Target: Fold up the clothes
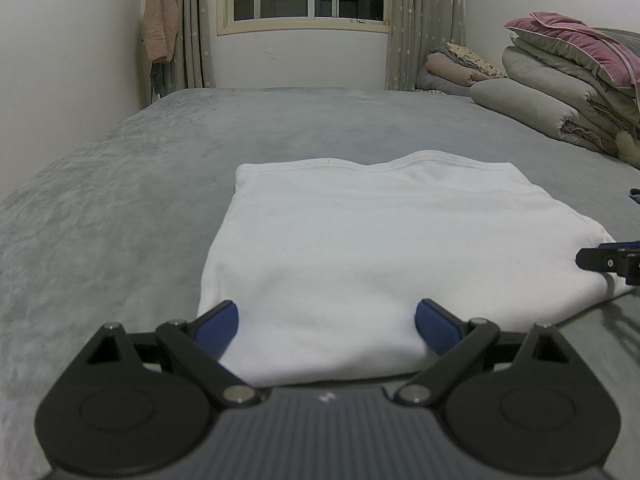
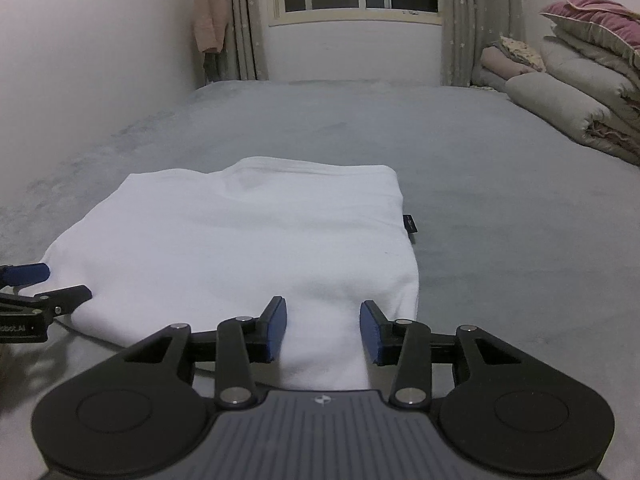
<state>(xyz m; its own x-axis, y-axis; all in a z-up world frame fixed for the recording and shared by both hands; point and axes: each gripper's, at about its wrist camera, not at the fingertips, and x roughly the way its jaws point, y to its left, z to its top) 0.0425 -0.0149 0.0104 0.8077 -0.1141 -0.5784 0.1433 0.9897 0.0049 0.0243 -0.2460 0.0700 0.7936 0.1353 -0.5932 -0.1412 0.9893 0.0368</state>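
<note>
White folded shirt (image 1: 352,248), soft and square, flat on fuzzy grey bed cover (image 1: 120,200), my left gripper (image 1: 326,320) and right gripper (image 2: 323,330) both spread wide at its near edge.

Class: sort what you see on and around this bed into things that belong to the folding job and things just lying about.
Part of the job: folded white cotton garment; left gripper; right gripper.

Lying about: stacked grey and pink quilts; pink garment hanging on the wall; grey plush bed cover.

White garment's (image 1: 340,248) near edge hidden behind the left tongs (image 1: 326,322), right tongs (image 1: 612,260) cut off by the frame edge, small dark label (image 2: 411,225) too small to read
</note>
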